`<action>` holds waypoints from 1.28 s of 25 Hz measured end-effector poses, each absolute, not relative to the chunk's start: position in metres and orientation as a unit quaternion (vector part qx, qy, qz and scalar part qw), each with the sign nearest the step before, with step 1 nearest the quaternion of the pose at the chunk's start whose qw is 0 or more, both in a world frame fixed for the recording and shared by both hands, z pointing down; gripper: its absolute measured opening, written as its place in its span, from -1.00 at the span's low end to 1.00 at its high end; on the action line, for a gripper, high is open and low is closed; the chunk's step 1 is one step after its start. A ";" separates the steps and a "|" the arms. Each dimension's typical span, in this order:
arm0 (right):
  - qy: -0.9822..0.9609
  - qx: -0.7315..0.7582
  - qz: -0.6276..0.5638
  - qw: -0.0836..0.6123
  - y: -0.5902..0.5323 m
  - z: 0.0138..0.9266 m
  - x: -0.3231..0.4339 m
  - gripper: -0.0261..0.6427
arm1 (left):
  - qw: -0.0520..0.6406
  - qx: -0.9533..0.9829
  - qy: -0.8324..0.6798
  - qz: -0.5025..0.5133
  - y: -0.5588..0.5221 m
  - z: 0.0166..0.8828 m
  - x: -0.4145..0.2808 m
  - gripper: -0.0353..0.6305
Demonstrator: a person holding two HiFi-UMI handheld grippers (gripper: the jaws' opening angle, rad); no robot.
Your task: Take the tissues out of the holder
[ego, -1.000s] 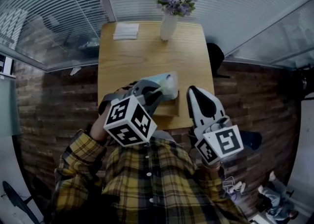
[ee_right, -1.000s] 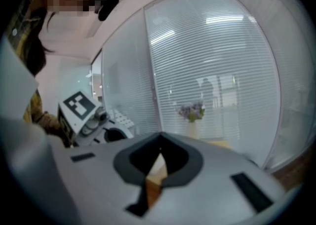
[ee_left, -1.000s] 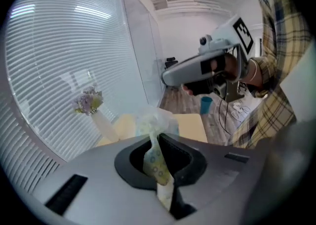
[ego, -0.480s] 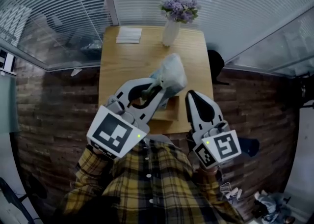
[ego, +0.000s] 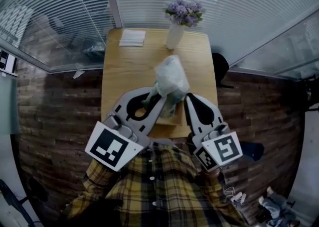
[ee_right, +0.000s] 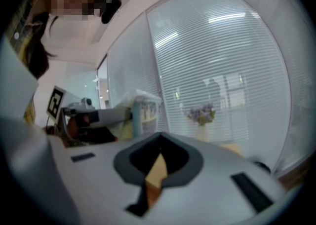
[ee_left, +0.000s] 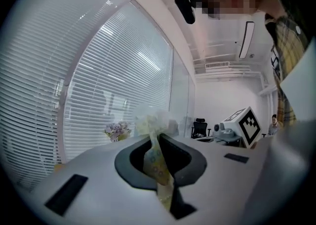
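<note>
A tissue pack (ego: 171,79) in clear printed wrap hangs in the air above the wooden holder (ego: 169,120) at the table's near edge. My left gripper (ego: 158,91) is shut on the pack's lower end. In the left gripper view a strip of the wrap (ee_left: 154,162) is pinched between the jaws of the left gripper (ee_left: 157,137). My right gripper (ego: 189,99) stands just right of the holder with its jaws together. In the right gripper view, wood shows through the gap behind the tips of the right gripper (ee_right: 159,135), and the lifted pack (ee_right: 143,113) is to the left.
The wooden table (ego: 129,66) carries a white vase of purple flowers (ego: 175,32) at its far edge. A folded white paper (ego: 132,38) lies at the far left corner. Window blinds run behind the table. Brick-patterned floor lies on both sides.
My left gripper has lifted the tissue pack up and away from the holder. The right gripper has stayed beside the holder.
</note>
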State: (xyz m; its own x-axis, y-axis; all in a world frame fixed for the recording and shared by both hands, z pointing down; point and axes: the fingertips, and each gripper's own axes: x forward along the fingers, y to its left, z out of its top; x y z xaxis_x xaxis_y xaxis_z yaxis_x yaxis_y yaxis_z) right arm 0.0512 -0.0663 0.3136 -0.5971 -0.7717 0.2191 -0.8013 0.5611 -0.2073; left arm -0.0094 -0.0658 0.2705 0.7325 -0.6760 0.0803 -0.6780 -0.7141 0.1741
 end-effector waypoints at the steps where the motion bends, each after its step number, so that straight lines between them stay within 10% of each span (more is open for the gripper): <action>1: -0.882 0.446 0.144 0.051 -0.067 0.314 0.051 -0.89 | 0.098 0.925 -0.367 0.007 -0.067 0.272 -0.009 -0.84; 32: -0.881 0.444 0.148 0.067 -0.071 0.323 0.040 -0.89 | 0.108 0.925 -0.364 0.019 -0.073 0.281 -0.018 -0.84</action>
State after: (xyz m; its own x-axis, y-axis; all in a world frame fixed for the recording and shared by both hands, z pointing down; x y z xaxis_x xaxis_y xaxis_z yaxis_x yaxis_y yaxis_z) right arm 0.0400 -0.0712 0.3226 -0.5977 -0.7622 0.2487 -0.8016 0.5629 -0.2017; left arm -0.0181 -0.0731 0.2811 0.7336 -0.6699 0.1143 -0.6782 -0.7112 0.1848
